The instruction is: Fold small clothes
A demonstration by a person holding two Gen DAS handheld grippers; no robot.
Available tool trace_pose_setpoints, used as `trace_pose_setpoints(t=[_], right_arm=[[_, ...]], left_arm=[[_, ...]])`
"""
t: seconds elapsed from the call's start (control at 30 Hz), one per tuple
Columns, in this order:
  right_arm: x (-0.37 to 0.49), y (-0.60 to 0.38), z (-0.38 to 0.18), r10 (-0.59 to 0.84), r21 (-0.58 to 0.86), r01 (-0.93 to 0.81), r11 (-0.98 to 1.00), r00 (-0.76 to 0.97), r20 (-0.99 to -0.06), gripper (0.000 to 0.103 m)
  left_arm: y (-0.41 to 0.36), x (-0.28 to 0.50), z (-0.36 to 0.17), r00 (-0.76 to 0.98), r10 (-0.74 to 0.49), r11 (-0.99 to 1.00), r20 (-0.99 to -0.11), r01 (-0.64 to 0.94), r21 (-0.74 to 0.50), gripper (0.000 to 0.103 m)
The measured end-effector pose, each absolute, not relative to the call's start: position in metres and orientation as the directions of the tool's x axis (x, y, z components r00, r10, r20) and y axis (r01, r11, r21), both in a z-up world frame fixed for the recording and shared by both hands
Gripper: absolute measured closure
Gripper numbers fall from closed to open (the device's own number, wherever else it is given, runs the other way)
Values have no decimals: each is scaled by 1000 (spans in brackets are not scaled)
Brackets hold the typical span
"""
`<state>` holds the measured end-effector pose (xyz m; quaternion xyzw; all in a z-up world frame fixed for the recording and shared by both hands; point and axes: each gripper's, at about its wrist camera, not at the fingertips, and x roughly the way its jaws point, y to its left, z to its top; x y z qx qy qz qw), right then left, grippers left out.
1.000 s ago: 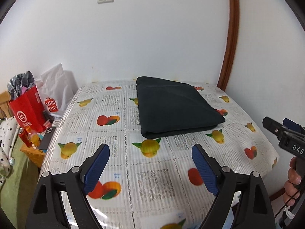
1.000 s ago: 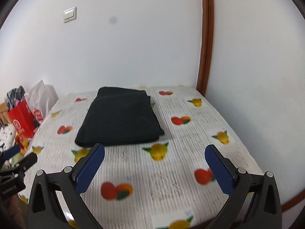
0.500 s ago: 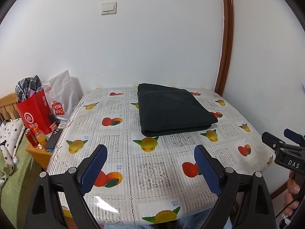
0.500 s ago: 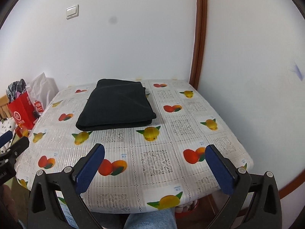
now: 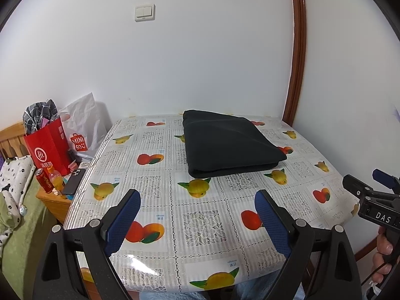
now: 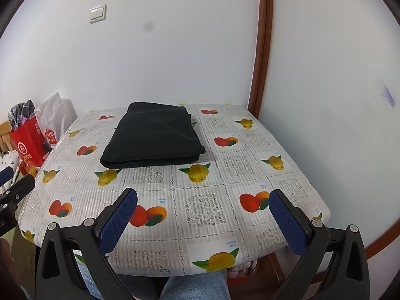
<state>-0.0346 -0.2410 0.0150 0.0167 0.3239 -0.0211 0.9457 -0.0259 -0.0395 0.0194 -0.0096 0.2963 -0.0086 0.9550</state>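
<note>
A black garment (image 5: 230,145) lies folded into a flat rectangle at the far middle of the fruit-print table (image 5: 200,225), close to the wall. My left gripper (image 5: 196,196) hangs open over the near edge of the table, well short of the garment, with nothing between its blue pads. In the right wrist view the same garment (image 6: 152,135) sits far left of centre, and my right gripper (image 6: 203,194) is open and empty over the near edge of the table (image 6: 200,210). Each gripper shows at the side of the other's view, the right (image 5: 370,195) and the left (image 6: 15,190).
A red paper bag (image 5: 50,147), a white shopping bag (image 5: 82,127), a phone (image 5: 73,181) and drinks stand on a low wooden stand left of the table. A brown wooden trim (image 5: 297,62) runs up the wall corner at the right. The person's knees (image 6: 197,287) show under the near edge.
Both grippers have drawn back from the garment toward the near edge of the table, so more tablecloth and the person's knees came into view. The garment has not moved.
</note>
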Motion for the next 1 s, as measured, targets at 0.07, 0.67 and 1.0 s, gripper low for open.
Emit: trace_pose_setpoints(t=[0.07,0.67,1.0], right_arm=[[-35,-241,15,-29,16,49,999,790,-613,0],[-37,-246,13,-30,18,52,998,792,-609,0],[-38,-246,15,-32,17,52,998,797,-604,0]], left_arm=[[-40,-26,19,823,-20,1000,-568,9,-22,11],[-41,-26,18,821,-19,1000,-570,8,-22,11],[-40,-27,17,821,-20,1000,-571,9,-22,10]])
